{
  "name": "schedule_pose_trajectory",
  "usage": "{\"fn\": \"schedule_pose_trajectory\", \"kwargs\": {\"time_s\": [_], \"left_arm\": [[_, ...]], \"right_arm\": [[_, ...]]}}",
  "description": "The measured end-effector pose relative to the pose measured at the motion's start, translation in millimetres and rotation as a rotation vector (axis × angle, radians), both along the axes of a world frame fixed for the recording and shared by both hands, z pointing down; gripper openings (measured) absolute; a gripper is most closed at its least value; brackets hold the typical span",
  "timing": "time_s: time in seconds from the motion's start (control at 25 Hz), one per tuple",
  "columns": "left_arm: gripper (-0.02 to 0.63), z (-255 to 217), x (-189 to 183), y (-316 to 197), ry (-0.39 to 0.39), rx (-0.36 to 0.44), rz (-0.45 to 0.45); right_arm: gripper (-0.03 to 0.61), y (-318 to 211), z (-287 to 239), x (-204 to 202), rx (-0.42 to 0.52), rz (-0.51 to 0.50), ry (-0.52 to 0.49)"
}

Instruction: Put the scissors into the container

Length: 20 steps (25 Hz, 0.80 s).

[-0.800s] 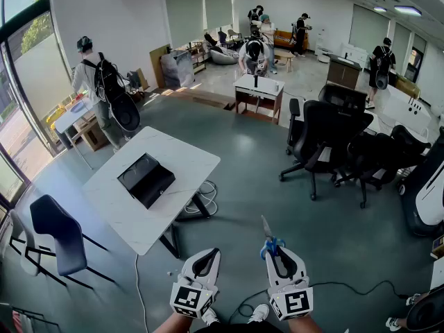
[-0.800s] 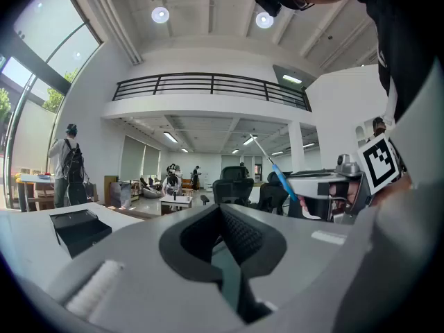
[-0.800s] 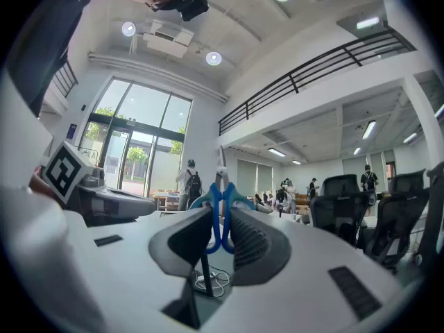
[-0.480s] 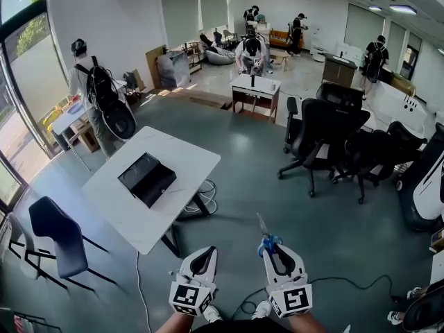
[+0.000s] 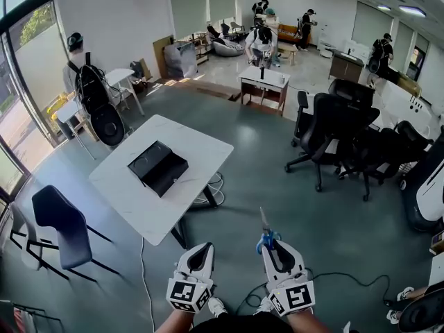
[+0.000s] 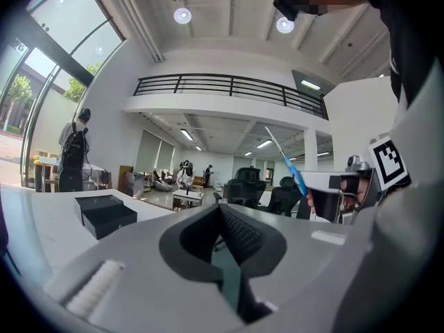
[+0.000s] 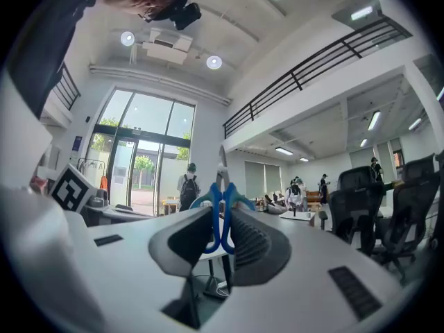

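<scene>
The white rectangular table (image 5: 132,200) sat larger and nearer the middle of the head view than it had a moment before, so the person had stepped toward it. Both grippers were still low in the frame.

The right gripper (image 5: 277,252) pinched the blue plastic loops of the steel-bladed scissors (image 5: 266,236) between its pads, the blades sticking out past the fingertips. The left gripper (image 5: 200,252) had its pads pressed together on nothing. The black open-topped box container (image 5: 157,166) lay on the table, well apart from the scissors.

The hold was on the rounded loops only, so the long blades could probably have swung or slid in the pads during the walk. A tilted tip might then have caught the box's rim instead of dropping inside. The loose cables on the floor (image 5: 208,189) by the table leg also looked like a snag.

The right gripper view showed the pads on the loops (image 7: 222,210) but not the box. The left gripper view showed the scissors side-on (image 6: 295,175), leaning, and the box (image 6: 104,212) too.
</scene>
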State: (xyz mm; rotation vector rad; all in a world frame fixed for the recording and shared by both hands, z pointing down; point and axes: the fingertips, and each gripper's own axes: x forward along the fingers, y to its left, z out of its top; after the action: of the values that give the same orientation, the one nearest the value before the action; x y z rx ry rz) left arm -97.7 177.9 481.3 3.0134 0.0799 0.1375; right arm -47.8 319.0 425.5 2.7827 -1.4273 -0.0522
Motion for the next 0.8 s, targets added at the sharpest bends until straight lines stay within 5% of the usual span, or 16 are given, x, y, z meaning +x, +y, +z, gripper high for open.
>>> {"fn": "schedule_pose_trajectory", "kwargs": {"time_s": [0.8], "left_arm": [[0.009, 23, -77, -110, -0.044, -0.022, -0.122]], "right_arm": [[0.084, -113, 15, -42, -0.045, -0.116, -0.056]]}}
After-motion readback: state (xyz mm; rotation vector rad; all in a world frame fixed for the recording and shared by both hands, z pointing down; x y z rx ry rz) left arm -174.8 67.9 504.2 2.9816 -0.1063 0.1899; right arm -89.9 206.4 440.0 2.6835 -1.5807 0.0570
